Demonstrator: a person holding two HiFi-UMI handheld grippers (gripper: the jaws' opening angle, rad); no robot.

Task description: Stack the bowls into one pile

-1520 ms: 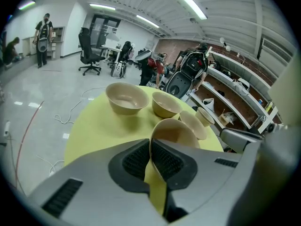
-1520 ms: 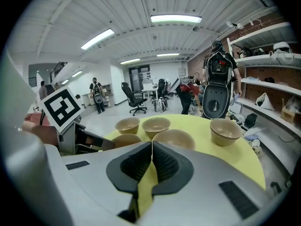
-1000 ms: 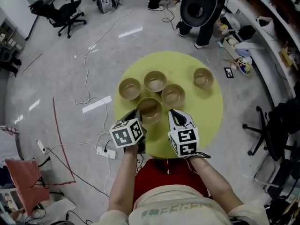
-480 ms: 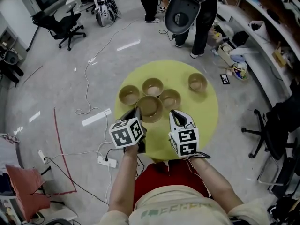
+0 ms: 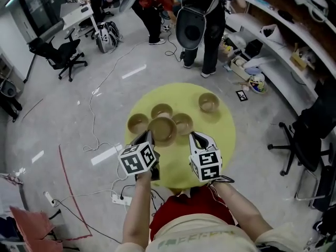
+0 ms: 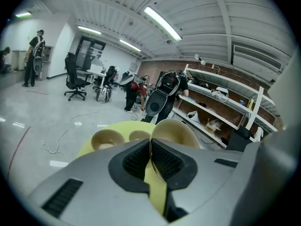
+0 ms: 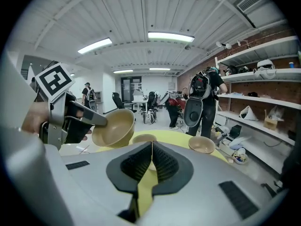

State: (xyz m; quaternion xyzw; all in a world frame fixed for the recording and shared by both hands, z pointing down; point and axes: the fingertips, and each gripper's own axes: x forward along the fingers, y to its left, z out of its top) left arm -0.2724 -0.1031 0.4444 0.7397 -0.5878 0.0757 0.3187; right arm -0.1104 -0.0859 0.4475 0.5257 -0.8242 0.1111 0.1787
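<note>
Several tan bowls are on the round yellow table (image 5: 220,135): one at the left (image 5: 137,123), one at the back (image 5: 161,111), one in the middle (image 5: 182,123) and one apart at the right (image 5: 209,102). My left gripper (image 5: 149,136) is shut on the rim of a further bowl (image 5: 163,130) and holds it above the table, tilted; its thin rim (image 6: 152,149) runs between the jaws. In the right gripper view this held bowl (image 7: 114,127) hangs at the left. My right gripper (image 5: 196,136) is shut and empty, beside the held bowl.
Cables and a power strip (image 5: 116,199) lie on the floor left of the table. People (image 5: 202,14) stand behind it. Office chairs (image 5: 58,54) are at the far left, a chair (image 5: 302,135) and shelves (image 5: 294,41) at the right.
The bowl in my left gripper has risen off the table and now hangs over the cluster. The head view has pulled back, so the table looks smaller and farther.
</note>
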